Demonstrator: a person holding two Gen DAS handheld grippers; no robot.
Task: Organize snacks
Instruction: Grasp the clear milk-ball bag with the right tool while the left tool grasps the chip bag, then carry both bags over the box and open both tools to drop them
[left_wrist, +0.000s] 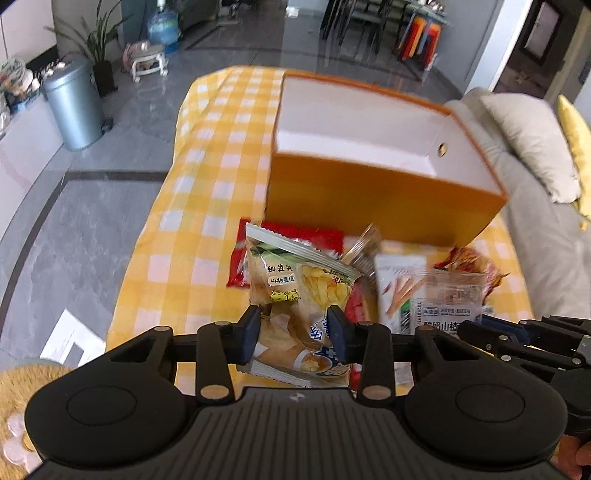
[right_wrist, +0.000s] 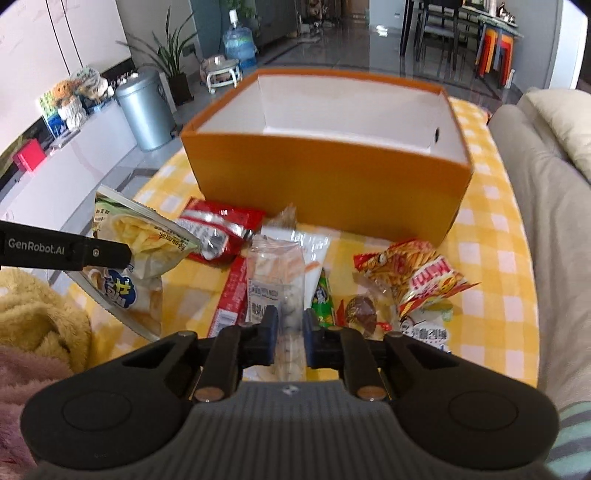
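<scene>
I look at the orange box (right_wrist: 325, 177) on the yellow checked cloth (left_wrist: 207, 206). I can see only white walls inside it, and no snack in there, so the job has hardly begun. Most snacks lie on the cloth in front of the box: a red pack (right_wrist: 218, 229), an orange striped bag (right_wrist: 413, 273), a small green pack (right_wrist: 323, 301) and a brown sweet (right_wrist: 360, 312).

My left tongs (left_wrist: 294, 330) are partly apart and clamped on the chip bag (left_wrist: 299, 284). The bag hangs above the cloth, near the box.

My right tongs (right_wrist: 287, 332) are almost together, squeezing a thin clear packet (right_wrist: 275, 277). It sticks up between the tips, in front of the box.

I think both snacks go in the box next. Then the others must follow.
</scene>
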